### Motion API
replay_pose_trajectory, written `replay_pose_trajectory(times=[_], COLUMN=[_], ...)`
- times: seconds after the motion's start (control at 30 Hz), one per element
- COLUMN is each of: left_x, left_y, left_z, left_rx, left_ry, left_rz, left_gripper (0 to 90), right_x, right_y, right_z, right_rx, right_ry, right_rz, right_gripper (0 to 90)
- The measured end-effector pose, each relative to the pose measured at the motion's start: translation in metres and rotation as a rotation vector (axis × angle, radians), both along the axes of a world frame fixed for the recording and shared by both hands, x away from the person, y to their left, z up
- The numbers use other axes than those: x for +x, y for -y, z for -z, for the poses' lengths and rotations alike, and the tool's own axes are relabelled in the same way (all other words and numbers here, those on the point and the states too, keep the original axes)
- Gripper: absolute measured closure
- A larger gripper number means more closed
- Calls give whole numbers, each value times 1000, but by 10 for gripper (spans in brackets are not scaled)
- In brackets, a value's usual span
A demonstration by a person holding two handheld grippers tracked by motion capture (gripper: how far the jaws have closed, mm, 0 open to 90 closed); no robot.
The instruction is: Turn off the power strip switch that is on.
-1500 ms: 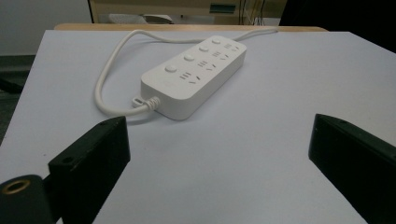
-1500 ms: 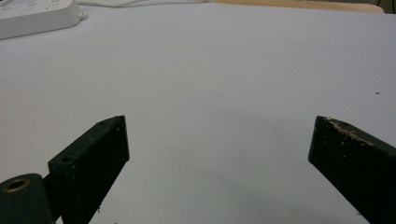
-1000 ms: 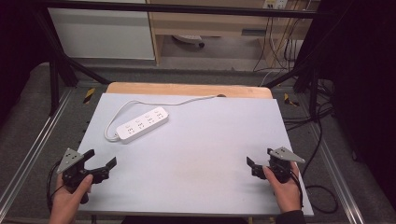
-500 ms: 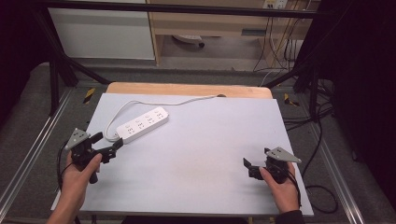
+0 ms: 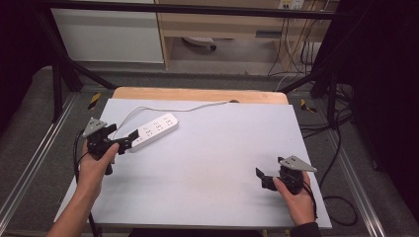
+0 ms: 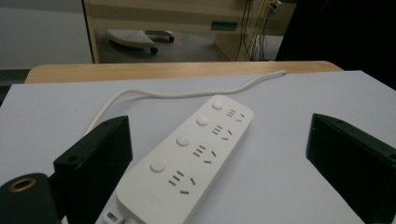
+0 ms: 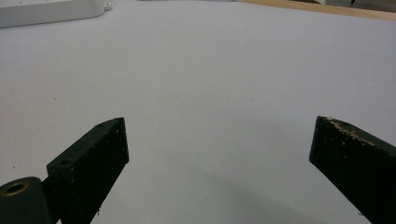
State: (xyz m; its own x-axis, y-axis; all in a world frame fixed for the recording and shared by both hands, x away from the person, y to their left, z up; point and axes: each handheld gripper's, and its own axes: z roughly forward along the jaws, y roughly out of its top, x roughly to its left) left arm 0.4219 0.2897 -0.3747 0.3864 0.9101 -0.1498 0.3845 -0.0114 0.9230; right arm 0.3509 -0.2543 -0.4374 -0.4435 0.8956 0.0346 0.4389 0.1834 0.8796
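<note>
A white power strip (image 5: 154, 131) lies flat on the pale grey sheet (image 5: 212, 163) that covers the table, in the far-left part of it, set on a slant with its near end toward the left edge; in the left gripper view the strip (image 6: 187, 156) shows four round buttons in a row along one side and four sets of socket slots along the other; its white cord (image 5: 178, 107) leaves the near-left end, loops back and runs along the far side of the sheet to the wooden table edge (image 5: 200, 95).

The left gripper (image 5: 126, 140) sits right at the strip's near end, held in the person's left hand (image 5: 96, 160), with a grey plate on top; its jaws stand wide apart, and in its own view the strip's near end lies between them, close to the left jaw, though whether that jaw touches it I cannot tell; nothing is pinched.

The right gripper (image 5: 262, 178) is well apart from the strip, near the sheet's near-right corner, held in the right hand (image 5: 294, 195); its jaws are spread too, with bare sheet between them in its own view, the right jaw's tip scuffed pale; an end of the strip (image 7: 51, 11) shows at the top left there.

Beyond the table stand a white cabinet (image 5: 108, 34) and dark cables (image 5: 296, 54) on the floor.
</note>
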Motion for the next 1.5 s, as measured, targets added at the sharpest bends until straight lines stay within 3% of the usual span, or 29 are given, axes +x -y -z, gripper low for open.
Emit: replay_pose_trajectory(times=[0.47,0.9,1.23,1.37,1.5], left_x=[24,43,50,51,53], left_y=[12,4,9,9,8], left_z=[0,16,22,25,27], left_rx=[42,84,111,130,123], left_ry=[7,-9,-18,-27,-36], left_rz=[-10,-58,-54,-53,-49], left_gripper=[74,92,131,177,306], right_x=[0,1,1,1,1], right_y=[1,3,4,4,5], right_z=[0,0,-1,0,0], right_rx=[6,11,15,12,13], right_ry=[8,2,5,3,0], right_rz=[19,22,28,27,29], right_gripper=[54,50,50,50,50])
